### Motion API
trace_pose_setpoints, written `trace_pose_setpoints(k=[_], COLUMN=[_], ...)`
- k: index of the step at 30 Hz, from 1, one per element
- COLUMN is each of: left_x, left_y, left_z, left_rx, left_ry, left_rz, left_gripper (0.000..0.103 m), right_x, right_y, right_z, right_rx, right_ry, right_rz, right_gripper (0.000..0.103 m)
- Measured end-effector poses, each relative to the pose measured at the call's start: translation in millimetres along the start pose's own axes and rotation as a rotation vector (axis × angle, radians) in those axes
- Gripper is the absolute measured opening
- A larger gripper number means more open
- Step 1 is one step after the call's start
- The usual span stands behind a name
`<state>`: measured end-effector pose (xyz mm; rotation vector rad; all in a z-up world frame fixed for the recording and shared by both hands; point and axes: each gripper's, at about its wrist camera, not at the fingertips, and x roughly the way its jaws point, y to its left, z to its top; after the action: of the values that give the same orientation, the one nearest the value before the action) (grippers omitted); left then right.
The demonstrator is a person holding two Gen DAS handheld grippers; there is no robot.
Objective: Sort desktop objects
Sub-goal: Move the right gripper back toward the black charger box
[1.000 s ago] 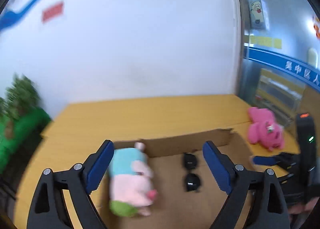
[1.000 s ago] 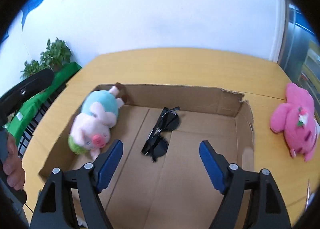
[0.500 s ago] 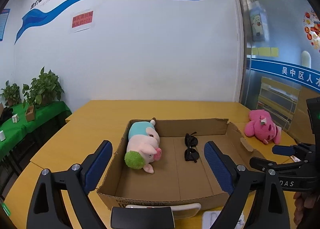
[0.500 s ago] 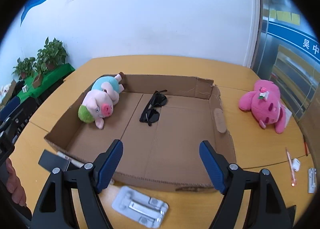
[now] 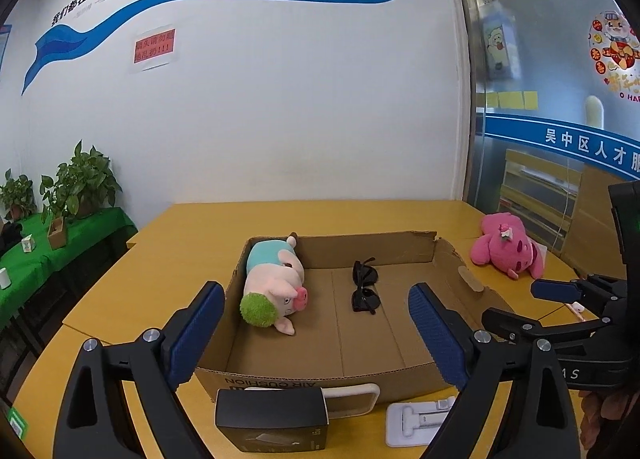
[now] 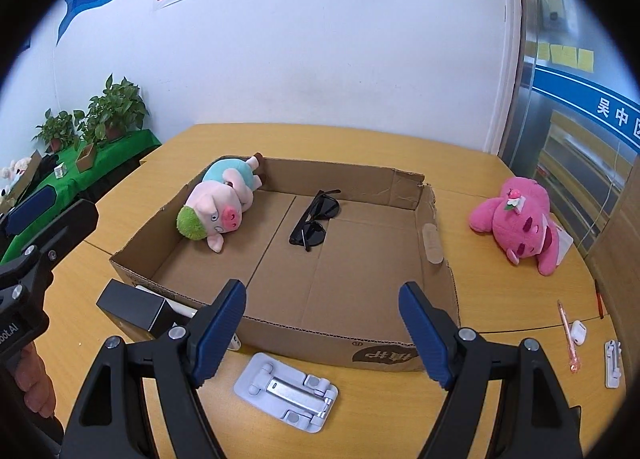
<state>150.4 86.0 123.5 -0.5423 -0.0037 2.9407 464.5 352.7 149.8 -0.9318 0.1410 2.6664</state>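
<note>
A shallow cardboard box sits on the wooden table. Inside lie a pig plush with green hair at the left and black sunglasses in the middle. A pink plush lies on the table right of the box. My left gripper is open and empty, held in front of the box's near wall. My right gripper is open and empty, also short of the box. A black box and a white phone stand lie before the box.
A pink pen, a white earbud case and a small white clip lie at the table's right edge. A green-covered side table with potted plants stands at the left. A white wall is behind.
Both grippers have pulled back and up from over the box to in front of it. The pig plush stays in the box. The black box and phone stand have come into view.
</note>
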Motion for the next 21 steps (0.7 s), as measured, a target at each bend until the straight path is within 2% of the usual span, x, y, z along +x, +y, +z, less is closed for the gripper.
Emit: trace_pose_setpoints(k=[10,17,21], left_x=[6.9,16.6,16.6], left_y=[0.8,18.2,15.1], left_z=[-4.0,-12.6,-12.0], left_rx=[-0.003,-0.038,-0.013], left_ry=[0.046,0.095,0.09], left_rz=[-0.009,-0.05,-0.049], left_gripper=[0.095,0.095,0.095], right_x=[2.3,8.0,8.7], right_y=[0.3,-0.8,-0.4], right_z=[-5.2,-9.8,-8.8], right_rx=[0.017,0.027,0.029], right_ry=[0.013,0.041,0.041], right_rz=[0.015,0.018,0.016], right_gripper=[0.079,0.079,0.079])
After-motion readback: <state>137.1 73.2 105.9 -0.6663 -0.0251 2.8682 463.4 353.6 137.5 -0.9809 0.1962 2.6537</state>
